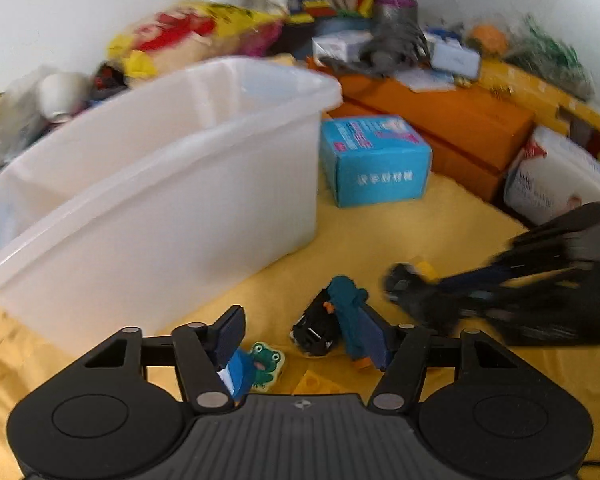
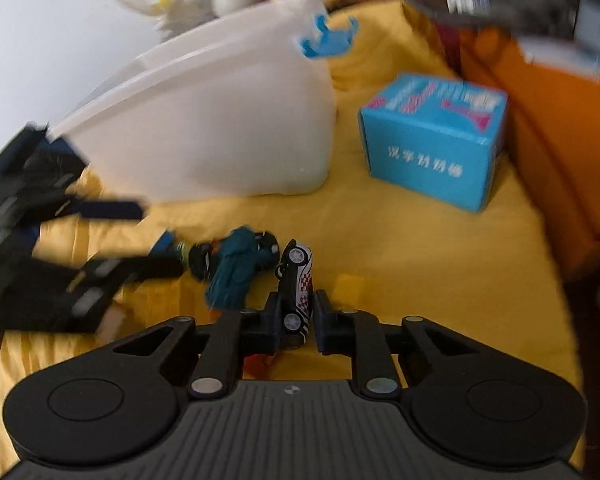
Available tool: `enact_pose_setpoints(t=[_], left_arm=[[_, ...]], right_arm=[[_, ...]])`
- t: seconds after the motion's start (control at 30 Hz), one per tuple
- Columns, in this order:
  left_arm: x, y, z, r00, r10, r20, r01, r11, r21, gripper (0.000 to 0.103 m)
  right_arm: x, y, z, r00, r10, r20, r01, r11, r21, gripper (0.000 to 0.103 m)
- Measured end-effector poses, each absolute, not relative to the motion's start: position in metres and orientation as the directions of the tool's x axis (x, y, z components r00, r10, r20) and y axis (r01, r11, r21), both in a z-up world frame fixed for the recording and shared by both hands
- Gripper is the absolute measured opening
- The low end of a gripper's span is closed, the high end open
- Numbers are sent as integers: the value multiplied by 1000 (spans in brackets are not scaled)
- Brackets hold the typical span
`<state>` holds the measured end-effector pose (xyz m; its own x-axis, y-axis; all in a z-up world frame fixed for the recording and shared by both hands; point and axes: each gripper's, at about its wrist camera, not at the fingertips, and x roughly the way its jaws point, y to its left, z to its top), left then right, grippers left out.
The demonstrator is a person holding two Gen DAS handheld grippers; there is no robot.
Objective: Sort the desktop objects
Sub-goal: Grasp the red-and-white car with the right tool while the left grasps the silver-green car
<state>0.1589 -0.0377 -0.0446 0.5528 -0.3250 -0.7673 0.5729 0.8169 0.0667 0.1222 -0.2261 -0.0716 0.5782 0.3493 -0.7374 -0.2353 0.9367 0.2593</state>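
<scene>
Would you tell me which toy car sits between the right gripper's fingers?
The white checkered car, turned on its side in the right gripper; the black car lies free beside the teal toy.

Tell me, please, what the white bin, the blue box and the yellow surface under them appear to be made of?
White bin: probably plastic, translucent and smooth, with a moulded rim. Blue box: likely printed cardboard, with sharp folded edges and matte faces carrying print. Yellow surface: seemingly cloth, matte, with soft creases.

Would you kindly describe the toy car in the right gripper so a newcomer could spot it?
Start at the big white bin on the yellow cloth. Just in front lies a teal plush; beside it, the right gripper pinches the toy car, tipped on its side, the only white, red-checkered one.
</scene>
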Motion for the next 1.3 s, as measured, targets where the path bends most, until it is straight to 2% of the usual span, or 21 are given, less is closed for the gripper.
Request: enact_pose_setpoints(t=[0.1,0.17,0.23,0.27,0.3,0.37,0.43,0.53,0.77,0.93,1.0,1.07,1.17,1.23,1.3], left_arm=[[168,-46,-55,515,-333,-790,615,785,70,62],[178,-48,-62,477,-360,-802,627,779,23,59],[191,-47,-65,431,-405,-807,610,790,-71,43],[196,-47,-68,416,-417,-808,595,797,-105,38],[201,-48,-71,401,-423,-813,579,805,-133,28],[202,-51,-78,379,-430,-819,548,818,-175,29],[193,-56,-78,398,-430,-810,555,816,-161,26],[163,-68,-70,471,-387,-793,595,803,-38,21],[58,-68,-40,674,-283,-682,582,772,255,21],[8,-72,-65,687,-175,-706,566,738,368,22],[0,-74,-76,664,-168,-728,577,734,358,22],[-7,-74,-78,651,-186,-736,580,748,323,27],[-17,-70,-71,623,-244,-743,588,772,240,31],[-19,-66,-70,602,-271,-751,589,786,189,38],[-22,-62,-69,590,-285,-755,580,800,151,38]], right_arm=[[86,-237,-67,573,363,-735,-275,930,244,19],[67,-248,-69,551,375,-745,-256,926,277,18],[56,-254,-73,539,370,-757,-229,929,291,18],[51,-257,-75,537,367,-760,-218,930,296,18],[46,-259,-76,540,368,-757,-209,930,303,18],[40,-260,-75,547,367,-752,-202,930,307,18],[37,-259,-73,557,356,-750,-205,935,291,18],[35,-258,-71,572,337,-748,-208,942,265,18],[30,-243,-71,591,293,-751,-282,948,147,18],[26,-216,-66,639,199,-743,-388,918,-89,18],[22,-204,-69,657,160,-737,-432,881,-193,18],[17,-194,-74,651,156,-743,-482,841,-245,18],[5,-183,-77,651,168,-740,-540,788,-295,28],[-4,-181,-75,645,205,-737,-569,772,-284,30],[-8,-179,-73,618,239,-749,-591,770,-241,31]])
